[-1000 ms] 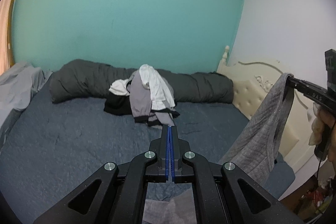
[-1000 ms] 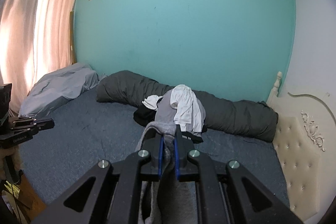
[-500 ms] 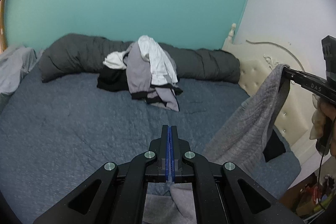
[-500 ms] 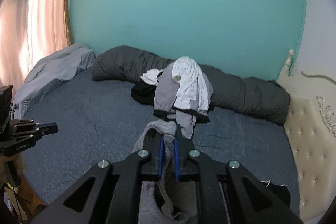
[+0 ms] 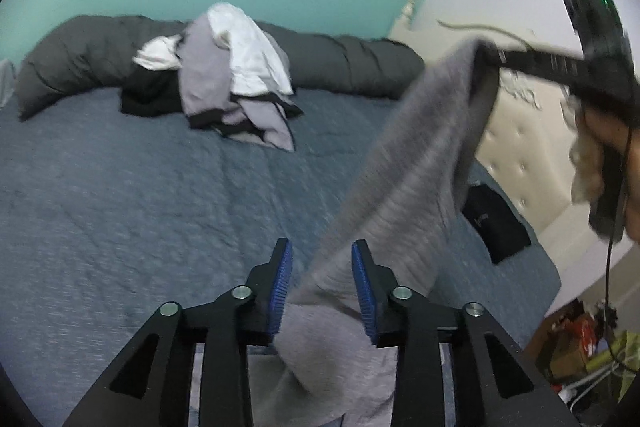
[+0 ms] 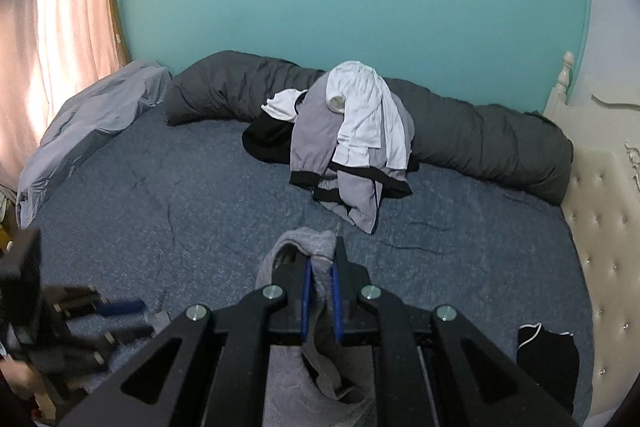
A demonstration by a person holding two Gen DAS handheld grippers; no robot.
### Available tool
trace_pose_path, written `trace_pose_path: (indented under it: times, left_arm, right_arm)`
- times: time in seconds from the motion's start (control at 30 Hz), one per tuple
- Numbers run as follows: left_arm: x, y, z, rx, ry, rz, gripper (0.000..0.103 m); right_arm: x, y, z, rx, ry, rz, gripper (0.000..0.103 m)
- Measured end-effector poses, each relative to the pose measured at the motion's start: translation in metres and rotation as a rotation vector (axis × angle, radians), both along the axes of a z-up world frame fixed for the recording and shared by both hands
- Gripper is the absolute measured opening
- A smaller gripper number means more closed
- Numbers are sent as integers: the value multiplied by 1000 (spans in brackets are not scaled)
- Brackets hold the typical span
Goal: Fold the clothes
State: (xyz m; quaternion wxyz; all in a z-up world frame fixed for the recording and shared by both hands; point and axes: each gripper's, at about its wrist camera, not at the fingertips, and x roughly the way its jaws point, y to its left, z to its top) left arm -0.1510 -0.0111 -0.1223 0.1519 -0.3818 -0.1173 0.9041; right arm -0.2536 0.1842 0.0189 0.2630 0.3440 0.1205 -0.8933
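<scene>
A grey knit garment [image 5: 408,179] hangs between my grippers above the blue bed [image 5: 120,195]. My right gripper [image 6: 320,267] is shut on its upper edge [image 6: 308,243]; it also shows in the left wrist view [image 5: 492,55] holding the cloth up at right. My left gripper [image 5: 322,259] is open, its blue pads [image 5: 280,283] apart, with the garment's lower part passing between them, not pinched. It shows blurred at the lower left of the right wrist view [image 6: 120,319].
A pile of grey, white and black clothes [image 6: 352,139] lies mid-bed against a rolled dark grey duvet [image 6: 480,139]. A black garment [image 6: 548,359] lies at the bed's right corner by the cream headboard [image 6: 600,227]. A light blue sheet [image 6: 88,119] is at left.
My left gripper has opened and let go of the grey garment. Both grippers have dropped lower and moved forward over the bed; the right still holds the cloth.
</scene>
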Motion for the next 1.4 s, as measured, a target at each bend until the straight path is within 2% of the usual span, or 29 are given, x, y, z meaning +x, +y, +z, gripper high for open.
trace_pose_path:
  times: [0.13,0.17,0.2,0.23,0.33,0.47,0.73,0.83,0.87,0.9,0.97,1.0,1.03,1.07,1.23,1.4]
  left_arm:
    - [-15,23,-30,36,-32,-34,45]
    - [-19,29,-36,45,-37,-36,49]
    - [-23,33,-42,53,-40,-35,57]
    - [-27,37,-47,60,-42,-32,60]
    - [-42,46,-63,65,-40,-27,61]
    - [-61,56,-82,28,-35,-23,61]
    - [-79,73,-98,14,9,-25,62]
    - [-82,75,-102,42,8,-39,61]
    - [-82,76,-103,49,8,-52,56]
    - [-82,77,-102,44,7,-61,40]
    - [-80,79,-102,23,6,-73,19]
    - [-78,79,-101,18,8,-77,11]
    - [-75,78,-99,17,12,-81,7]
    - [-73,76,-97,16,16,-85,4]
    - [-56,60,-80,27,44,-79,3]
    - [-54,5,-60,51,67,-11,3]
  right_arm:
    - [-13,3,-13,-13,-27,-7,8]
    - [-16,4,-17,-11,-31,-7,8]
    - [-19,4,-21,-7,-34,-9,8]
    - [-22,5,-25,-8,-41,-9,8]
    - [-28,8,-36,-21,-59,-2,8]
    - [-32,9,-45,-28,-68,23,8]
    - [-33,6,-44,-56,-78,83,8]
    - [-28,6,-42,-61,-74,105,8]
    - [-27,6,-41,-62,-72,110,8]
    - [-26,6,-40,-61,-69,115,8]
    - [-24,7,-37,-63,-65,117,8]
    - [-24,8,-36,-64,-64,116,8]
    - [-23,8,-34,-65,-63,114,8]
    - [-22,9,-33,-67,-63,112,8]
    - [-19,17,-25,-78,-54,101,8]
    - [-19,22,-28,-94,-82,99,8]
